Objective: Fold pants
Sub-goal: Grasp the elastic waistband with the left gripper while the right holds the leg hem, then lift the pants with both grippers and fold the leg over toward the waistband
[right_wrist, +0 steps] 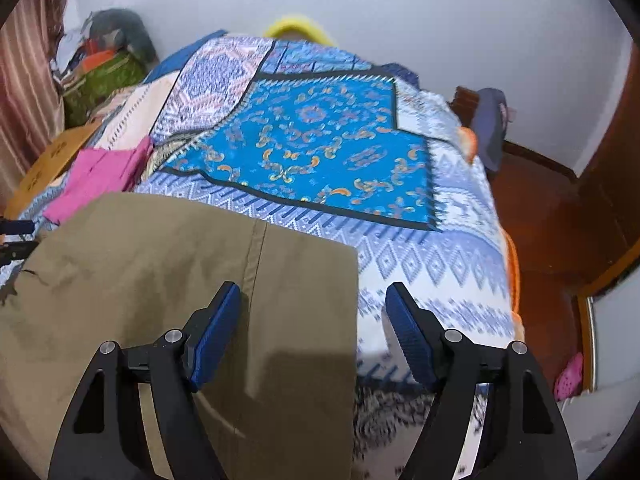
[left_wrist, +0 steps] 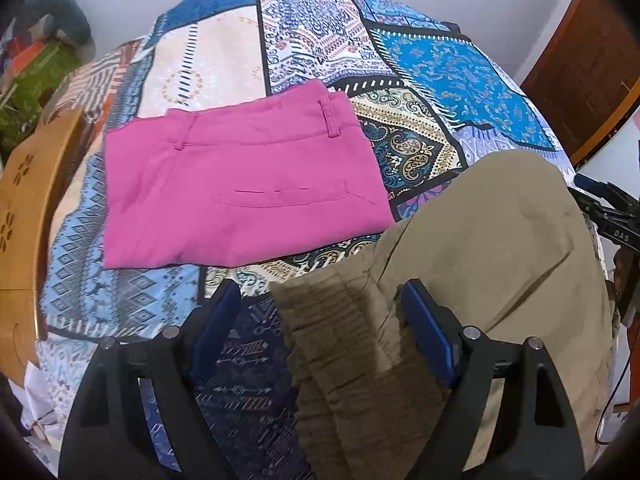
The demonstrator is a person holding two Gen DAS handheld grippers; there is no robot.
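Observation:
Khaki pants [left_wrist: 492, 240] lie on the patterned bedspread [left_wrist: 460, 64], their gathered elastic waistband [left_wrist: 344, 340] at the near edge. My left gripper [left_wrist: 320, 312] is open, its blue pads either side of the waistband. In the right wrist view the khaki pants [right_wrist: 160, 264] show a straight right edge. My right gripper [right_wrist: 314, 308] is open over that edge, left pad above the fabric, right pad above the bedspread [right_wrist: 320, 140]. Whether the pads touch the cloth I cannot tell.
Folded pink pants [left_wrist: 240, 184] lie on the bed beyond the khaki pair, also seen in the right wrist view [right_wrist: 100, 176]. A wooden headboard [left_wrist: 24, 216] stands at the left. A wooden door [right_wrist: 600, 200] and floor lie right of the bed.

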